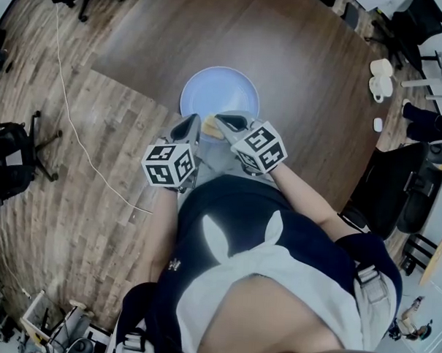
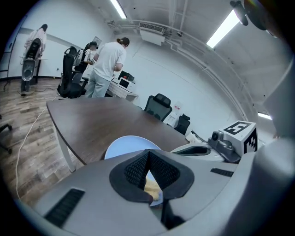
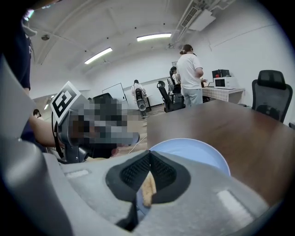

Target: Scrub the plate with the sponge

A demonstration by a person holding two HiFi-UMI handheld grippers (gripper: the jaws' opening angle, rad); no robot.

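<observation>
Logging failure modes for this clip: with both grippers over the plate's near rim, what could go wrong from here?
1. The plate lies near the edge of the table, and neither gripper plainly steadies it, so scrubbing could slide it off.
2. The right gripper seems to pinch only a thin strip of the sponge, which may slip out.
3. The left gripper, jaws shut, sits close beside it; the two could collide.

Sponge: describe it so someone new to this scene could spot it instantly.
On the dark brown table sits a pale blue round plate, close to the person. The sponge lies at the plate's near rim, between the left gripper and right gripper: the only small yellow thing there.
</observation>
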